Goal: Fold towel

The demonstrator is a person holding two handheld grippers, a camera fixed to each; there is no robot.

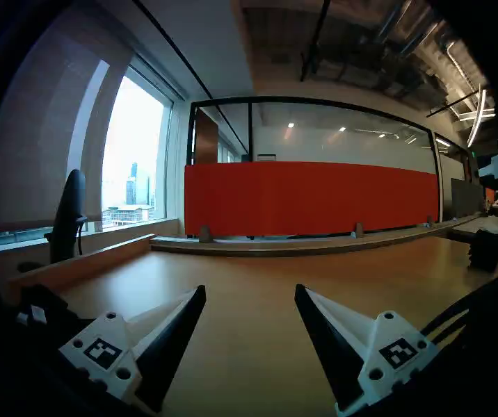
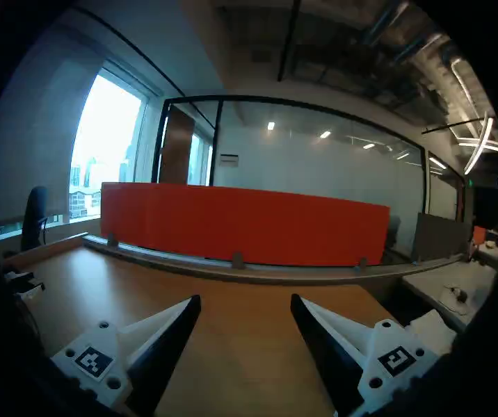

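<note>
In the left gripper view, my left gripper (image 1: 249, 288) is open low over a bare wooden table (image 1: 263, 333), with nothing between its black-and-white fingers (image 1: 172, 333). My right gripper (image 2: 245, 297) hovers over the same table (image 2: 249, 361) in the right gripper view, also open and holding nothing. Just past its right finger, at the table's right side, lies a white thing (image 2: 433, 326). Too little of it is visible to tell what it is.
An orange divider panel (image 1: 311, 198) runs along the table's far edge (image 1: 304, 244). A black office chair (image 1: 68, 215) stands by the window on the left. A dark object (image 1: 485, 249) sits at the right. A lower white desk (image 2: 451, 288) adjoins on the right.
</note>
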